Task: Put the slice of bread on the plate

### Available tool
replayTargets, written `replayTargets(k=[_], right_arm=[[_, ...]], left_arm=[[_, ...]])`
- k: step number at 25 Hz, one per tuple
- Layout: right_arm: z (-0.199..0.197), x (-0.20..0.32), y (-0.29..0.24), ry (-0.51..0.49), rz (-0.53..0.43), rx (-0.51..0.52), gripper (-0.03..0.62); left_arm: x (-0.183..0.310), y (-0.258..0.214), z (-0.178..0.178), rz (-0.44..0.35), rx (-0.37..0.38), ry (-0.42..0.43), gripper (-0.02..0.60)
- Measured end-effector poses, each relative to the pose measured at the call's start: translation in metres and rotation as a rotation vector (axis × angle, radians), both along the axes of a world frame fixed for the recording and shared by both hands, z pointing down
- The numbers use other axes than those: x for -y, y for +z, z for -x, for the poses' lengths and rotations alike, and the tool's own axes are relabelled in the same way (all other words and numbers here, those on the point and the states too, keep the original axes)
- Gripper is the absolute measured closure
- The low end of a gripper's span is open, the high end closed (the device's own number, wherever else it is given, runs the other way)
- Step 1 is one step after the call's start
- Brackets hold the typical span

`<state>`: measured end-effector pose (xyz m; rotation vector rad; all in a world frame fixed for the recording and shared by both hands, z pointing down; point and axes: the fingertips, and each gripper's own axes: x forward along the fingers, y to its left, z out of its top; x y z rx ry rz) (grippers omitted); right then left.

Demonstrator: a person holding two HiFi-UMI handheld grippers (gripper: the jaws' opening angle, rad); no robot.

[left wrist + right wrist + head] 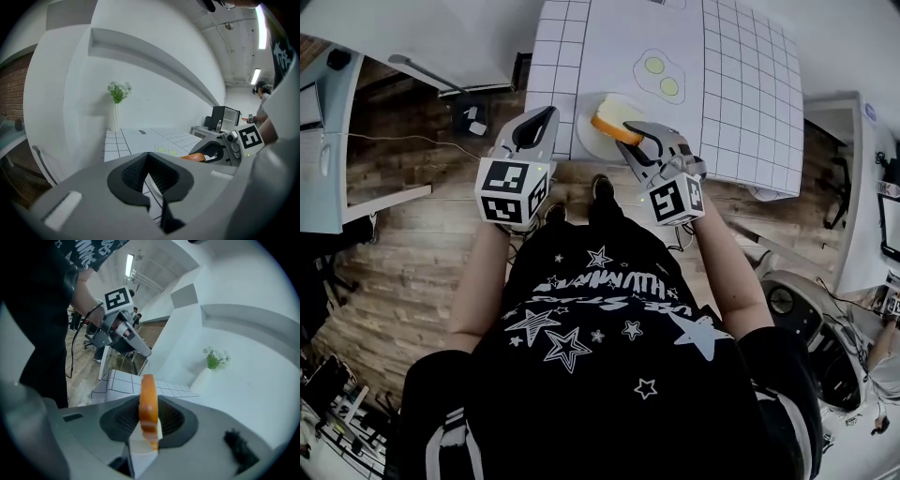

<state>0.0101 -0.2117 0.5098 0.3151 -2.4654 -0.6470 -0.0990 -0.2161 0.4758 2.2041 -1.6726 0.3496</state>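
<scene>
Here the table (741, 84) bears the plate (584, 141) at its near edge. The slice of bread (617, 127), clamped in the right gripper (643, 141), hangs over it, long axis ten-to-four. The left gripper (544, 117), closed and empty, sits at the plate's nine o'clock.

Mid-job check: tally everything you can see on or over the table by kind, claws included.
Bread slice: 1, held in the right claw
Plate: 1
Fried egg with two yolks: 1
Vase of flowers: 1
Claws: 2, counting the left claw
Total: 6
</scene>
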Motion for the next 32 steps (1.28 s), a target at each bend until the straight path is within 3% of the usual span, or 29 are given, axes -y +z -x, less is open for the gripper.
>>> replayTargets(k=[12,21,24,32], right_arm=[[0.009,-0.027,0.037,-0.060,0.006,-0.077,0.474],[0.010,-0.049,0.069,-0.091,0.090,-0.178,0.414],[0.010,-0.052,0.075,-0.068,0.094,-0.203,0.408],[0.008,-0.054,0.061,0.033,0.127,-0.152,0.403]], left_arm=[[0.000,0.012,-0.002,0.024,-0.004,0.052,0.572],[-0.009,0.019,-0.003,0.039,0.000,0.076,0.572],[-0.012,0.021,-0.003,0.039,-0.005,0.086,0.572],[-0.023,0.017,0.003,0.014,-0.022,0.119,0.572]])
